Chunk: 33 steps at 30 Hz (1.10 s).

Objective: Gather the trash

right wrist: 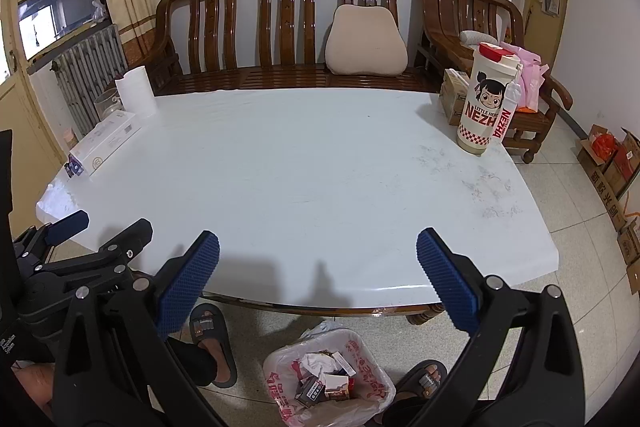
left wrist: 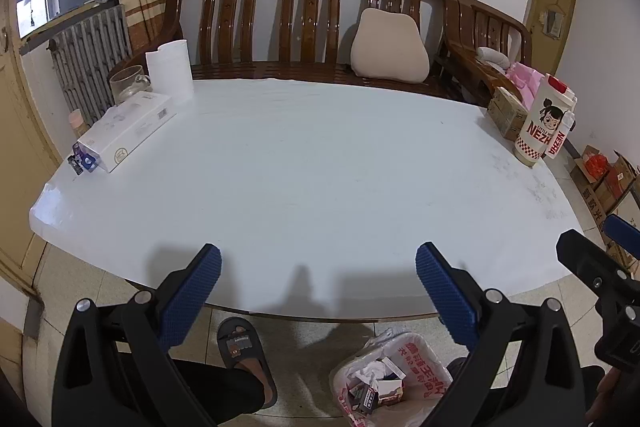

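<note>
A white plastic trash bag with red print point(left wrist: 394, 379) point(right wrist: 328, 375) sits open on the floor below the table's near edge, holding crumpled paper and small boxes. My left gripper point(left wrist: 318, 267) is open and empty, held above the near edge of the white table point(left wrist: 300, 167). My right gripper point(right wrist: 318, 255) is open and empty beside it, also over the near edge of the table point(right wrist: 300, 167). The left gripper also shows in the right wrist view point(right wrist: 100, 227), and the right one in the left wrist view point(left wrist: 596, 243).
On the table: a white box point(left wrist: 128, 125) point(right wrist: 106, 137), a small blue packet point(left wrist: 82, 159) point(right wrist: 74, 165), a paper roll point(left wrist: 170, 69) point(right wrist: 136, 91), a glass cup point(left wrist: 126, 83), a NEZHA cup point(left wrist: 542, 119) point(right wrist: 486, 99), a carton point(left wrist: 506, 111) point(right wrist: 452, 99). A wooden bench point(left wrist: 312, 27) stands behind. Slippered feet point(left wrist: 244, 355) point(right wrist: 210, 343) are under the table.
</note>
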Available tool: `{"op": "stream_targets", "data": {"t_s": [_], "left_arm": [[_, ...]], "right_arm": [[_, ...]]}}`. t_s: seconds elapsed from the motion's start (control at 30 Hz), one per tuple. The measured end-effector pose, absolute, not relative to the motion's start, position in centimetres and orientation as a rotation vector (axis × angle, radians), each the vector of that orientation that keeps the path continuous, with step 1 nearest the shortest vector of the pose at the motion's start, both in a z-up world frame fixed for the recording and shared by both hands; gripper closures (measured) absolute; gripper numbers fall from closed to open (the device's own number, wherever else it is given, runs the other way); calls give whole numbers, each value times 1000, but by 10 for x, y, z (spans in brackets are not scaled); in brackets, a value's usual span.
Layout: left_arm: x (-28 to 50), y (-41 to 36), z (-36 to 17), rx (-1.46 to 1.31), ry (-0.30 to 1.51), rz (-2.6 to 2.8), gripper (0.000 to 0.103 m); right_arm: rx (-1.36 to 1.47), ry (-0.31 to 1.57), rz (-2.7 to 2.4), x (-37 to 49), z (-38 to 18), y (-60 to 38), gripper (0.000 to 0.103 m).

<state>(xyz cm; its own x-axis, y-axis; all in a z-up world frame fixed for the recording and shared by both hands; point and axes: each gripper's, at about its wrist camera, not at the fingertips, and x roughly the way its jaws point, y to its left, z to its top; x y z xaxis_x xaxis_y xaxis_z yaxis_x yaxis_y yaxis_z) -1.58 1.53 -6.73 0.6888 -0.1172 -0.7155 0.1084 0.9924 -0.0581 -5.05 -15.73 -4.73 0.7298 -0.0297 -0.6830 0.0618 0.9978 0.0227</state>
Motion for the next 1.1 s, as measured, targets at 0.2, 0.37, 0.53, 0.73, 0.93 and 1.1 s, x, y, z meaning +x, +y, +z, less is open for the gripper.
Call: {"op": "stream_targets", "data": {"t_s": [0.2, 0.37, 0.53, 0.73, 0.93, 1.1], "left_arm": [[-17, 15, -66, -12, 802, -112, 8], [-18, 18, -64, -43, 806, -123, 8], [-19, 19, -61, -47, 793, -122, 8], [-24, 22, -54, -67, 764, -110, 8], [-27, 20, -46, -78, 758, -139, 8], [-27, 25, -43, -140, 760, -199, 8]], "right_arm": [[46, 750, -52, -51, -47, -156, 6], [45, 750, -53, -51, -47, -155, 6], [47, 750, -52, -51, -47, -155, 6], [40, 748, -51, -52, -46, -153, 6], [31, 746, -54, -53, -44, -149, 6], [28, 744, -53, -53, -44, -149, 6]]}}
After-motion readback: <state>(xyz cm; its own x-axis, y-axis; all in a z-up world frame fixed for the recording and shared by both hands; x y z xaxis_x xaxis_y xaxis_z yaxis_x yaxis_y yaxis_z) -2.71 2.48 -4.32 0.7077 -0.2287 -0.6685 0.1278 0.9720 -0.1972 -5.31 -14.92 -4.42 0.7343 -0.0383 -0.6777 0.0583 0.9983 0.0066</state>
